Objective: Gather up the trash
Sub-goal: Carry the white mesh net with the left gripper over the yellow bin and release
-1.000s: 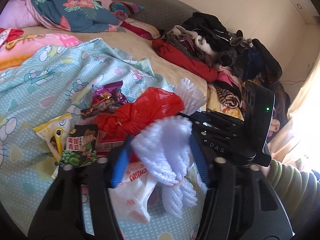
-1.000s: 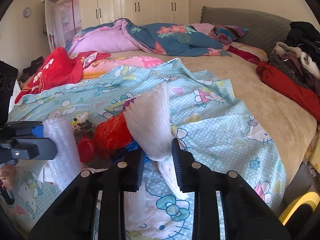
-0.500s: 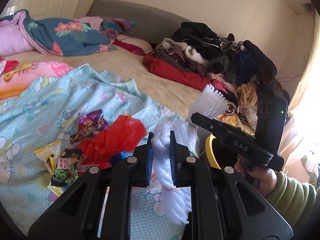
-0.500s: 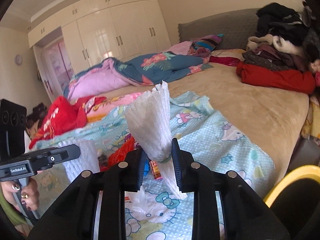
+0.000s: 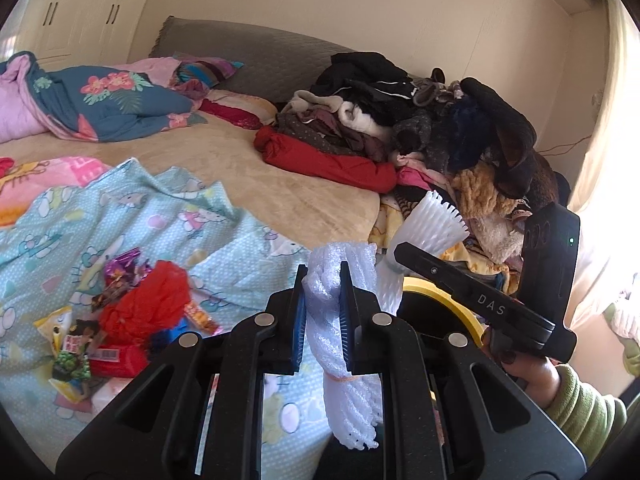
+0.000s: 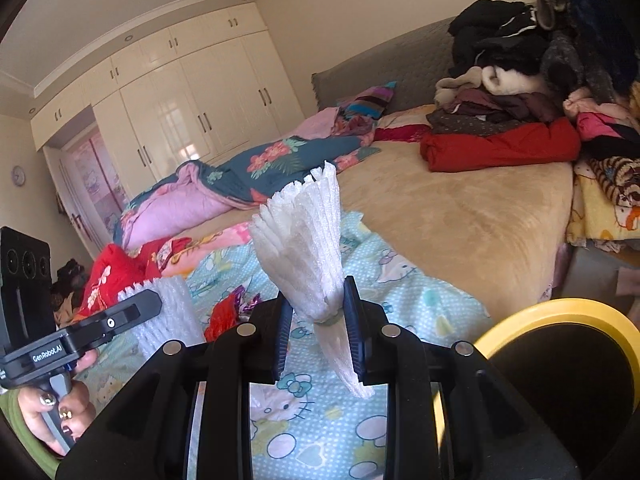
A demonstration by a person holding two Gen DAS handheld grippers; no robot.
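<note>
Two foam nets are up off the bed: one [image 5: 338, 320] pinched in the left hand-held gripper [image 5: 323, 312], the other [image 6: 308, 256] clamped in the right hand-held gripper [image 6: 316, 328], both closed tight on the foam. The yellow-rimmed bin [image 6: 560, 312] sits just beside the bed edge, low right. Looks like the drop comes next. Best bet: carry each net fully over the rim before easing the jaws, since light foam could cling or drift. Right one is nearer, so it likely goes first. Plenty remains on the quilt [image 5: 224, 232]: a red bag [image 5: 152, 300] and snack wrappers [image 5: 72, 356].
</note>
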